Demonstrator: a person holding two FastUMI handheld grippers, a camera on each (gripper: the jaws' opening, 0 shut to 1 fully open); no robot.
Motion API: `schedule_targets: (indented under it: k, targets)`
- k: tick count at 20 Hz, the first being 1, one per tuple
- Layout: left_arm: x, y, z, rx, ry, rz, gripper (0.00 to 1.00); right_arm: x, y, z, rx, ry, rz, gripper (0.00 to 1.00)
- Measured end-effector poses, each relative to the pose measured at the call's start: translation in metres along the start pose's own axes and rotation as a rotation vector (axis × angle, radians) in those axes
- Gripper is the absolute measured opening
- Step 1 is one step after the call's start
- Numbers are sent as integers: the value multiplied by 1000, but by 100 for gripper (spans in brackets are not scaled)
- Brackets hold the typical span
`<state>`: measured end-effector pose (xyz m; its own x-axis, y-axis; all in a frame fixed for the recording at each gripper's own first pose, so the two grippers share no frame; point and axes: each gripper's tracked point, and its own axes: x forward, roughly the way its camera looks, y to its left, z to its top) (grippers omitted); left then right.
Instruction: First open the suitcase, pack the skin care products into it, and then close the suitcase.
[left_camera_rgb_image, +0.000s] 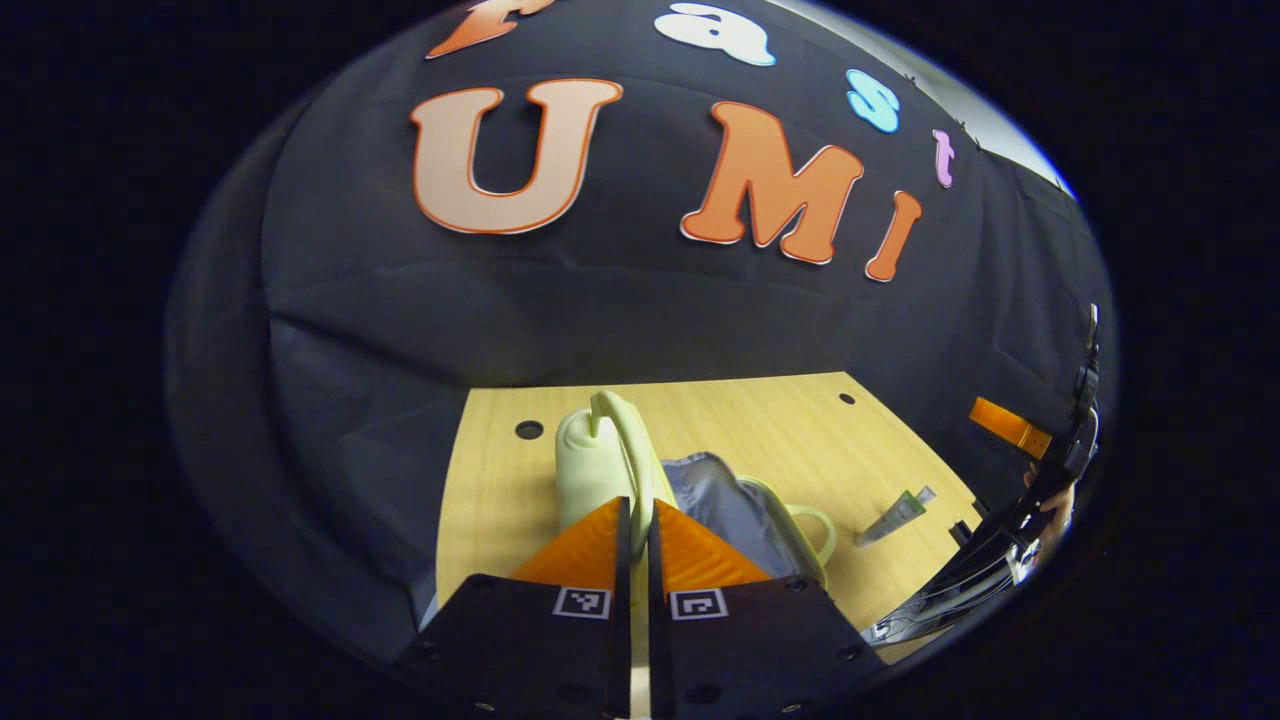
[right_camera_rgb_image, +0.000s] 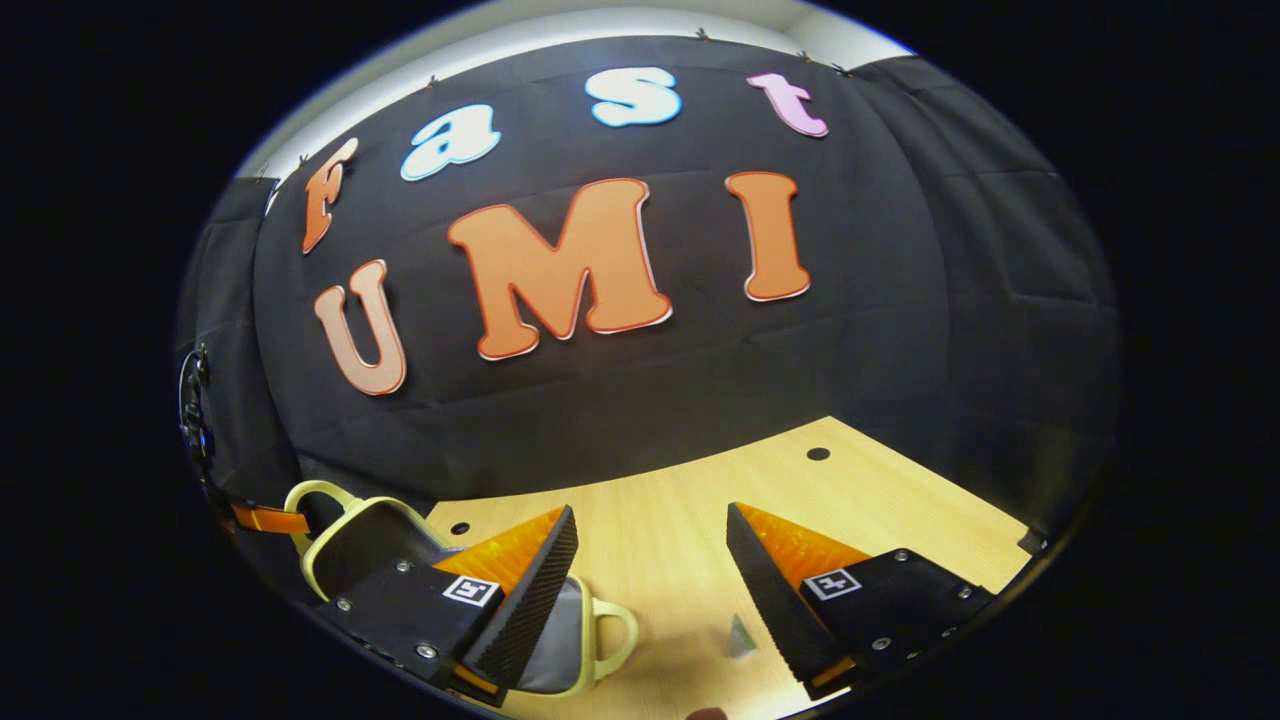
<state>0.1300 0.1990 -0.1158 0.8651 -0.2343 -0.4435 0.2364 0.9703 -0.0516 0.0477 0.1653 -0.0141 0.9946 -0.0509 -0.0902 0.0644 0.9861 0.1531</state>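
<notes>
Left gripper (left_camera_rgb_image: 640, 520) is pinched on the raised lid (left_camera_rgb_image: 600, 465) of the open suitcase (left_camera_rgb_image: 740, 510), so keep it propped. Right gripper (right_camera_rgb_image: 650, 570) is wide open and empty; tube (right_camera_rgb_image: 740, 635) lies just below its fingers, so drop straight down.

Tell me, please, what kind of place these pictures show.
Probably a staged recording booth, not a home: black cloth wall, a bare wooden table with drilled holes, and a small pale-green suitcase standing open beside one skin care tube.
</notes>
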Motion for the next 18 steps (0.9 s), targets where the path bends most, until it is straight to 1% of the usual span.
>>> schedule_targets:
  k: [2,4,6,7,8,9,12,14,16,18]
  targets:
    - [-5,33,-7,6,-1,31,7,3,17,0,-23,6,5,95]
    - [-7,64,-17,9,11,63,6,5,34,0,-18,12,19,95]
    - [-3,88,-33,-32,23,61,7,6,46,-5,0,26,32,95]
    - [2,104,-43,-44,33,79,5,7,51,-8,9,36,37,95]
    - [8,126,-60,-64,46,95,3,7,55,-10,15,46,42,95]
    - [15,140,-74,-102,58,92,5,8,59,-14,18,58,45,95]
    - [26,182,-120,-253,97,87,5,7,62,-16,-2,78,40,95]
    - [38,208,-154,-321,123,95,6,6,65,-15,-25,81,34,95]
    - [53,219,-190,-361,164,99,7,9,63,-13,-62,75,19,95]
    - [64,225,-213,-357,181,99,7,11,65,-17,-72,83,15,95]
